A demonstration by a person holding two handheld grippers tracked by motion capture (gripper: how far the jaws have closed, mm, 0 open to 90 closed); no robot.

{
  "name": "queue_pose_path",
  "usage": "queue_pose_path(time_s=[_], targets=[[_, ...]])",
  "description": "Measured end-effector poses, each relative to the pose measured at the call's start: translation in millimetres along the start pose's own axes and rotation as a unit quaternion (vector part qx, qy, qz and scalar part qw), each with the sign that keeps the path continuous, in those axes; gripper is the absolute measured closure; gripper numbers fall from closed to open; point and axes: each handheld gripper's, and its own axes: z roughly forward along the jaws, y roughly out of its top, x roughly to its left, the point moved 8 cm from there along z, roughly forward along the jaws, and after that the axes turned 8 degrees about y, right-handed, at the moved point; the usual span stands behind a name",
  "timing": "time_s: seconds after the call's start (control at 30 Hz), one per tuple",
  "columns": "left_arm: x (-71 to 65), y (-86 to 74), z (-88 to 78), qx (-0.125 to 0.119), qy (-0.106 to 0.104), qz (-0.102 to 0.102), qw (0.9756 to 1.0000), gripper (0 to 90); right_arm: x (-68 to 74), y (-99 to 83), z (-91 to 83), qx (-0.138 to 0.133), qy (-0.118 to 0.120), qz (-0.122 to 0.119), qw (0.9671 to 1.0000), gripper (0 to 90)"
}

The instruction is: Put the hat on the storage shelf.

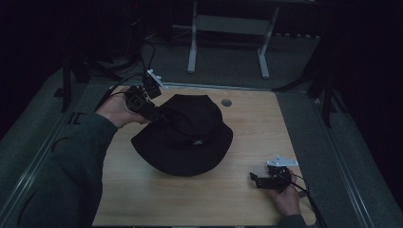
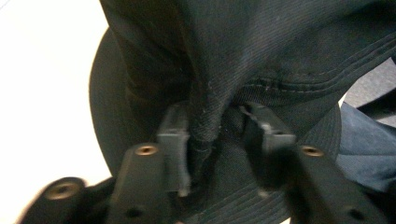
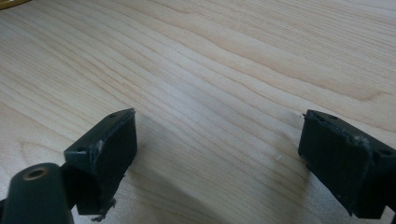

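A black bucket hat [image 1: 186,137] with a small white logo on its crown lies in the middle of the wooden table [image 1: 256,123]. My left gripper [image 1: 157,114] is at the hat's far left side. In the left gripper view a bunched fold of the hat's fabric [image 2: 205,107] rises from between the jaws of the left gripper [image 2: 215,135], which is shut on it; one jaw is blurred. My right gripper [image 1: 254,179] rests low near the table's front right, apart from the hat. In the right gripper view the right gripper [image 3: 217,154] stands wide open over bare wood [image 3: 210,56].
A round cable hole [image 1: 226,102] sits in the table behind the hat. A white metal frame [image 1: 228,28] stands on the dark floor beyond the far edge. Cables [image 1: 119,85] trail off the left gripper. A sleeve [image 1: 71,166] covers the table's left front corner.
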Motion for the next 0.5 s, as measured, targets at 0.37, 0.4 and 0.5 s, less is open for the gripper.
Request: queue_pose_path(time_s=[0.37, 0.4, 0.5], targets=[[13.5, -12.3, -13.5, -0.023, 0.021, -0.040, 0.9987, 20.6, 0.0, 0.0, 0.0, 0.000, 0.000, 0.000, 1.0000, 11.3], [16.5, -14.4, -15.2, -0.026, 0.028, -0.047, 0.9982, 19.4, 0.0, 0.0, 0.0, 0.000, 0.000, 0.000, 1.0000, 11.4], [24.2, -19.7, -18.7, -0.032, 0.037, -0.060, 0.9970, 18.9, 0.0, 0.0, 0.0, 0.000, 0.000, 0.000, 1.0000, 11.4]])
